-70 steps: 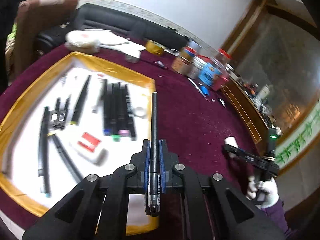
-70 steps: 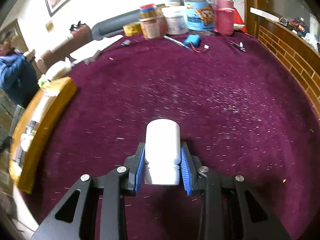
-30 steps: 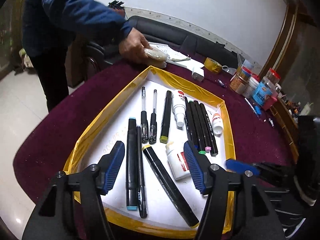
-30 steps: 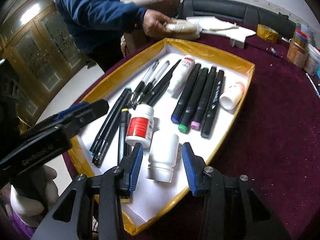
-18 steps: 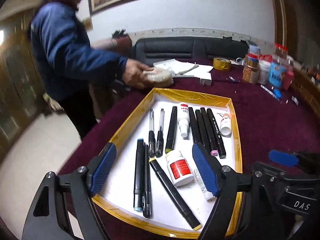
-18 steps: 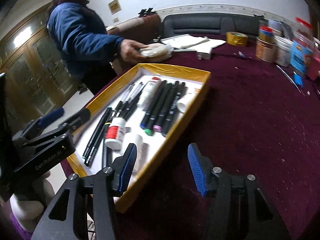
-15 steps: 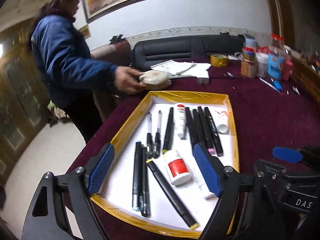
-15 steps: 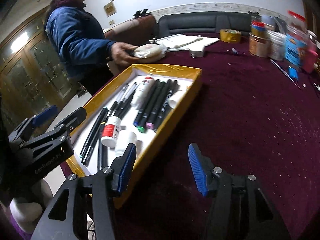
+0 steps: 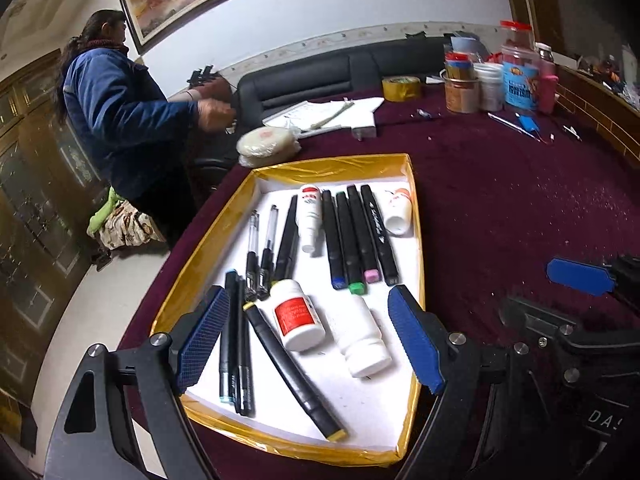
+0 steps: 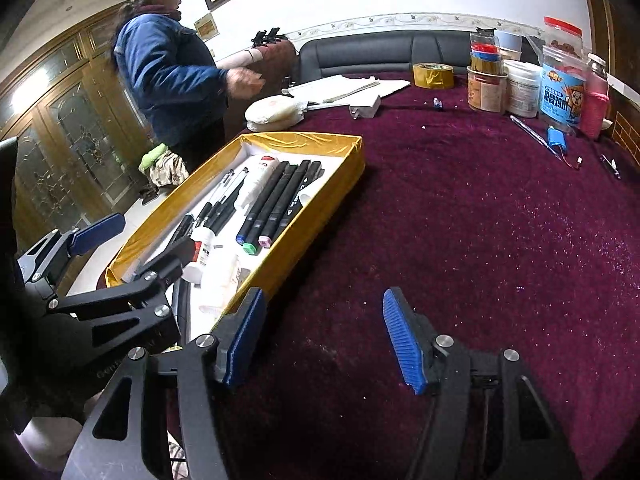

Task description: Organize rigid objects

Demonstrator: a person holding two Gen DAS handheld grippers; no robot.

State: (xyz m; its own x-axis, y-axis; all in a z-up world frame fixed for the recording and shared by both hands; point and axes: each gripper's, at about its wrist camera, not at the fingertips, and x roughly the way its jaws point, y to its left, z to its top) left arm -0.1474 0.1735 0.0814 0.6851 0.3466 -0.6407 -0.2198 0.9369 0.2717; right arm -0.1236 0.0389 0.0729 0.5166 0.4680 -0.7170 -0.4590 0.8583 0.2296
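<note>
Left gripper (image 9: pixel 308 338): jaws spread wide, nothing gripped. It hangs above the near end of the tray (image 9: pixel 418 216), a shallow white-floored box with gold-taped walls resting on the maroon tabletop (image 9: pixel 520 208).

Between and just ahead of the left gripper's blue pads lie three items on the tray floor: a white bottle with a red label (image 9: pixel 298 315), a plain white bottle (image 9: pixel 362 336) lying on its side to the right of it, and a long black marker (image 9: pixel 294 372) set diagonally, its yellow end nearest the gripper. No pad touches any of them. Under the left pad lie two thin dark pens (image 9: pixel 236 344).

Farther ahead of this gripper, four black markers (image 9: pixel 358 236) lie side by side, coloured caps toward the gripper. To their left lies a slim white tube (image 9: pixel 310 216); to their right, a small white bottle (image 9: pixel 398 210) against the tray wall.

Right gripper (image 10: pixel 322 342): jaws partly apart and opening, nothing between them. It hangs over bare tabletop; the tray lies to its front left, with its left pad just beside the tray's near corner.

Well ahead of both grippers, at the far edge of the tabletop, stand jars (image 10: pixel 522 88) and a roll of yellow tape (image 10: pixel 434 75). A person in a blue jacket (image 10: pixel 168 76) stands beyond the tray.
</note>
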